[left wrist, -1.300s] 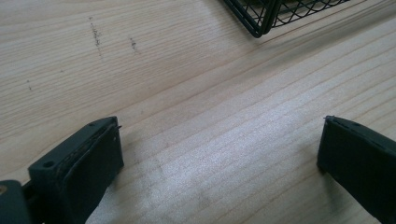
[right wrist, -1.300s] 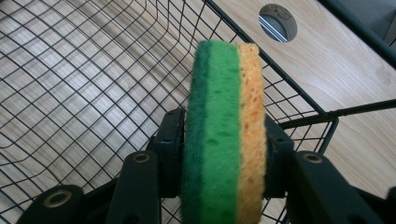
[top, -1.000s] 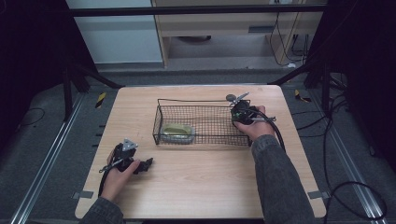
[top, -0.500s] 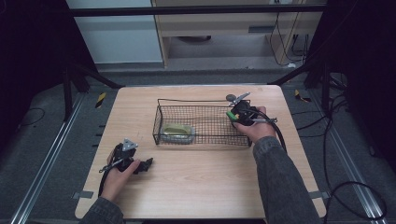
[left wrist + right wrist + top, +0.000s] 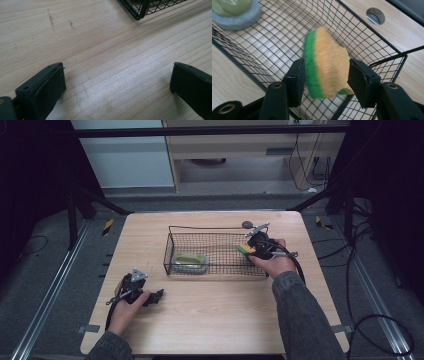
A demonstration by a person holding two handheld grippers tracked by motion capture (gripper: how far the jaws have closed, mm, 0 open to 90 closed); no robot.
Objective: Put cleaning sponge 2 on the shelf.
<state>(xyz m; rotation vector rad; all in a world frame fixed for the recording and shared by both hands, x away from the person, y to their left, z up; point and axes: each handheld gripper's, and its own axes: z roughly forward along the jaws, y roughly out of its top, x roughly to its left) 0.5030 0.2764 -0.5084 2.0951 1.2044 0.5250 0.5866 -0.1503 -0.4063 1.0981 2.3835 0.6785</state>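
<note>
The right gripper (image 5: 246,249) is hovering over the right end of the wire basket (image 5: 216,268), with a yellow-and-green sponge (image 5: 325,66) sitting between its jaws. In the right gripper view the sponge is blurred; the jaws have just been opening, both pads are lying against its sides, and it is bulging out above them, so the grip is loosening but not yet let go. The sponge (image 5: 244,249) is hanging just inside the basket's right wall, above the mesh floor. Toward the left end of the basket a pale green thing on a grey pad (image 5: 190,261) is lying on the mesh.

The left gripper (image 5: 156,296) is resting low over the table (image 5: 215,320) at the near left, well apart from the basket, in the person's left hand (image 5: 125,306). In the left gripper view its jaws are standing wide apart with nothing but bare wood between them, and a corner of the basket (image 5: 140,10) is showing at the far edge. A round grey disc (image 5: 247,225) is sitting in the tabletop just beyond the basket's far right corner.
</note>
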